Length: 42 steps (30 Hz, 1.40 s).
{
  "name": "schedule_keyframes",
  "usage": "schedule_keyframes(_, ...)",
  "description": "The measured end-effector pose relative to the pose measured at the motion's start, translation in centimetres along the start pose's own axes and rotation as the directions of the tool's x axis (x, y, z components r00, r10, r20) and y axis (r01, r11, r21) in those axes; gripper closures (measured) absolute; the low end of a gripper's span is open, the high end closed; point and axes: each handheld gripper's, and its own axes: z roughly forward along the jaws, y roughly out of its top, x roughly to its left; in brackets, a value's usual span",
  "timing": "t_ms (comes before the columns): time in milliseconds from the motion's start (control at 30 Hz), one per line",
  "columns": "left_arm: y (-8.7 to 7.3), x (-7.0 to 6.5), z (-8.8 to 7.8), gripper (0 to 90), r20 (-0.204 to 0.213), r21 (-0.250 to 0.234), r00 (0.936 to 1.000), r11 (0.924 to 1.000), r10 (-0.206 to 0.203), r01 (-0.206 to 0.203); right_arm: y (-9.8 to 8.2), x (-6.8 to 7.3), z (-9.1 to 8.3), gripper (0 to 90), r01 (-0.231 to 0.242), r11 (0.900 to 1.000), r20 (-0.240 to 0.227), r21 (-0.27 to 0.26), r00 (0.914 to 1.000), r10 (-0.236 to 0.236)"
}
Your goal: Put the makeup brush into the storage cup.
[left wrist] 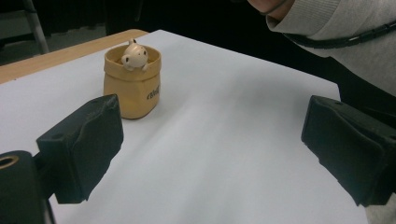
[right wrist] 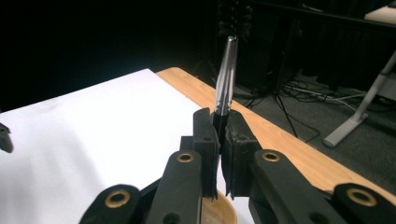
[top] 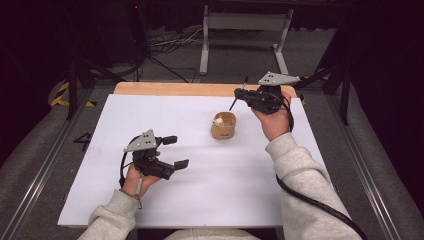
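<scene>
Right gripper (right wrist: 219,135) clamped on thin brush (right wrist: 226,74), above pot (top: 223,125); left gripper (top: 175,151) wide, idle. Risk: brush pivots, tips light pot.

The high view looks forward and down from above the person's side, taking in the whole white sheet (top: 200,165) and the floor at 12 o'clock. The left gripper view sits low and close over the sheet, facing the yellow pot (left wrist: 133,84) at 11 o'clock. The right gripper view looks along closed jaws past the table's wooden edge (right wrist: 289,149). All three share the sheet.
</scene>
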Motion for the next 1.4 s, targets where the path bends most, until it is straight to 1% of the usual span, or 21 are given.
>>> schedule_keyframes(67, 0.0, 0.0, 0.0, 6.2, 0.001, 0.000, 1.0000, 1.0000, -0.009, 0.009, -0.6, -0.1, 0.3, 85.5, -0.012, 1.000, 0.005, 0.006, 0.9999, 0.012)
schedule_keyframes(167, 0.0, 0.0, 0.0, 6.2, 0.000, 0.001, 1.0000, 1.0000, -0.002, 0.002, -1.2, -0.2, 0.8, 85.4, -0.020, 1.000, 0.009, 0.012, 0.9998, 0.020)
schedule_keyframes(367, -0.1, 0.1, -0.1, 6.2, 0.000, -0.003, 1.0000, 1.0000, -0.001, 0.001, -2.0, -0.2, 1.3, 85.4, -0.026, 0.999, 0.009, 0.027, 0.9996, 0.026)
schedule_keyframes(400, -0.1, 0.0, 0.0, 6.2, 0.002, -0.002, 1.0000, 1.0000, -0.008, 0.008, -2.1, -0.2, 1.4, 85.4, -0.026, 0.999, 0.009, 0.030, 0.9996, 0.026)
schedule_keyframes(500, -0.1, 0.0, 0.0, 6.2, 0.005, -0.003, 0.9999, 0.9999, -0.012, 0.012, -2.5, -0.2, 1.7, 85.3, -0.032, 0.999, 0.007, 0.038, 0.9995, 0.032)
schedule_keyframes(733, -0.1, 0.0, 0.0, 6.3, 0.002, -0.001, 1.0000, 1.0000, -0.006, 0.006, -3.3, -0.2, 2.4, 85.2, -0.043, 0.997, -0.002, 0.057, 0.9991, 0.043)
schedule_keyframes(867, -0.1, 0.1, 0.0, 6.3, 0.006, 0.000, 0.9999, 0.9999, -0.011, 0.011, -3.6, -0.1, 2.6, 85.2, -0.055, 0.996, -0.008, 0.065, 0.9984, 0.056)
schedule_keyframes(1067, -0.2, 0.3, 0.1, 6.1, 0.014, 0.000, 0.9996, 0.9997, -0.026, 0.026, -4.0, 0.1, 3.0, 85.1, -0.056, 0.995, -0.016, 0.082, 0.9982, 0.058)
schedule_keyframes(1233, -0.2, 0.2, 0.0, 6.0, 0.009, 0.000, 0.9996, 0.9996, -0.027, 0.027, -4.4, 0.1, 3.3, 84.9, -0.067, 0.993, -0.016, 0.092, 0.9975, 0.069)
schedule_keyframes(1267, -0.2, 0.3, 0.0, 6.0, 0.007, -0.002, 0.9997, 0.9997, -0.023, 0.023, -4.4, 0.1, 3.4, 84.5, -0.071, 0.993, -0.017, 0.091, 0.9972, 0.073)
schedule_keyframes(1333, -0.2, 0.3, -0.1, 6.0, 0.009, -0.005, 0.9996, 0.9997, -0.025, 0.025, -4.6, 0.1, 3.4, 77.5, -0.085, 0.992, -0.017, 0.091, 0.9960, 0.087)
schedule_keyframes(1367, -0.2, 0.3, -0.1, 6.0, 0.009, -0.005, 0.9996, 0.9997, -0.025, 0.025, -4.6, 0.1, 3.4, 77.5, -0.085, 0.992, -0.017, 0.091, 0.9960, 0.087)
schedule_keyframes(1400, -0.2, 0.3, -0.1, 6.0, 0.007, -0.004, 0.9997, 0.9997, -0.025, 0.025, -4.6, 0.1, 3.4, 71.3, -0.088, 0.992, -0.013, 0.086, 0.9959, 0.089)
